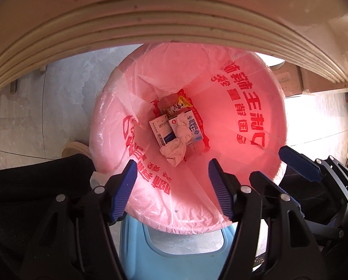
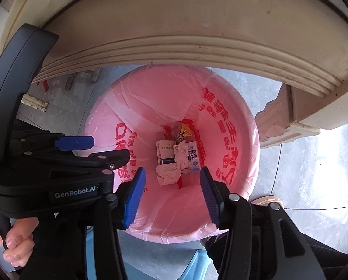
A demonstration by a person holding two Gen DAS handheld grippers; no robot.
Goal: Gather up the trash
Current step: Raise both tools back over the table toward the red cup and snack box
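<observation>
Below, I am holding my left gripper [image 1: 171, 175] and right gripper [image 2: 172, 183], both spread apart and empty, over the pink-lined bin [image 1: 244, 163] containing cartons [image 1: 185, 128] and crumpled tissue [image 1: 174, 151].

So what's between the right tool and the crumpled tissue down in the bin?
Nothing but air and pink liner; the right tool is open over the tissue in its wrist view.
</observation>
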